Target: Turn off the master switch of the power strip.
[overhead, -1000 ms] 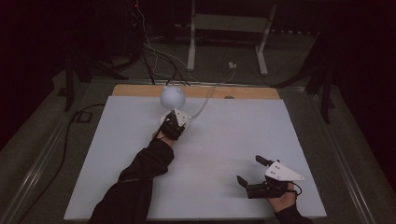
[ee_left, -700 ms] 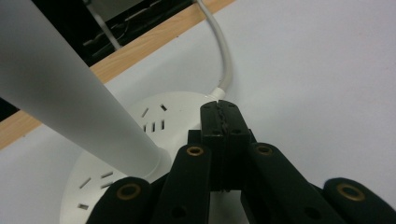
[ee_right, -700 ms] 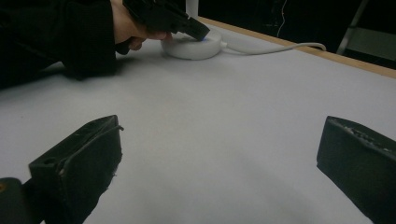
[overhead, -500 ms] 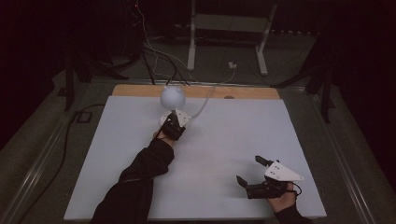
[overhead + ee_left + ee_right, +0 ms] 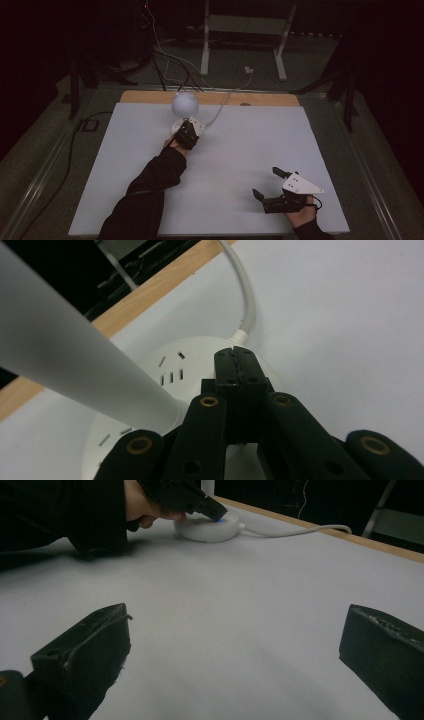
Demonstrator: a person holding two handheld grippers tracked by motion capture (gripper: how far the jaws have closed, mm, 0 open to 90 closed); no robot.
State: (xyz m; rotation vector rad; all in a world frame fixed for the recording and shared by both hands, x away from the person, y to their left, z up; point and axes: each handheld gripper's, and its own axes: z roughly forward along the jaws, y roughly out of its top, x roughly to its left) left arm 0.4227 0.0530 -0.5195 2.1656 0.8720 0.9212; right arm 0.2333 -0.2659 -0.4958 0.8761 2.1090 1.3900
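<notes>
A white lamp with a globe head [image 5: 185,103] stands at the table's far edge on a round base [image 5: 165,370] with slots in its top. Its white stem [image 5: 60,355] slants up to the left in the left gripper view. My left gripper [image 5: 235,352] is shut, its joined tips resting on the top of the base [image 5: 205,530], where a small blue light glows under them. In the high view the left gripper [image 5: 187,132] covers most of the base. My right gripper [image 5: 265,182] rests open near the front right of the table, nothing between its jaws [image 5: 240,635].
A white cable [image 5: 247,300] runs from the base off the far edge of the table. The white table top [image 5: 250,140] has a wooden strip [image 5: 270,99] along its far side. Beyond it stand a metal frame [image 5: 242,45] and loose cables on the floor.
</notes>
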